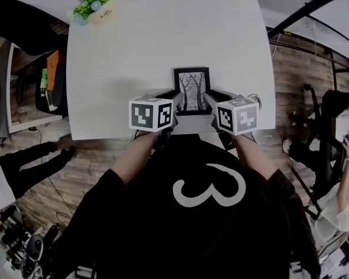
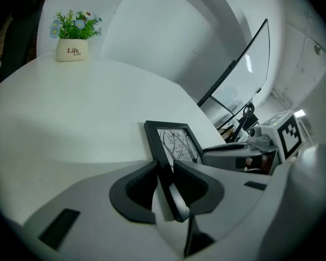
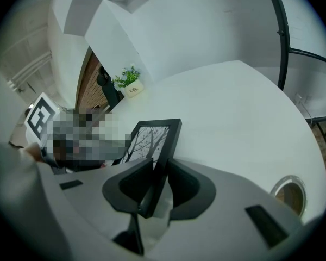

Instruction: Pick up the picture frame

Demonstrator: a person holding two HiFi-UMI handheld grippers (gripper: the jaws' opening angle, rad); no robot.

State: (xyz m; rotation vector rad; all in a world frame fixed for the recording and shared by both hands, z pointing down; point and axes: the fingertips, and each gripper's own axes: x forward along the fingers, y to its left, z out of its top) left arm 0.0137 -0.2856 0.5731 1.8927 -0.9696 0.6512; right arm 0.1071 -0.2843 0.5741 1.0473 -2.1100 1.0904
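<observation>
Black picture frame (image 1: 191, 90) clamped: left gripper (image 2: 164, 170), right gripper (image 3: 159, 167).

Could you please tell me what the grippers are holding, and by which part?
The frame: the left gripper clamps its left edge and the right gripper its right edge, both near the person's end.

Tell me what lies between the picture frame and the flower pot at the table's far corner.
Nothing: only bare white table separates the picture frame from the flower pot. The head view shows the whole stretch, and the left gripper view agrees.

Black picture frame (image 1: 191, 90), bare-tree print; near table's (image 1: 134, 51) front edge
</observation>
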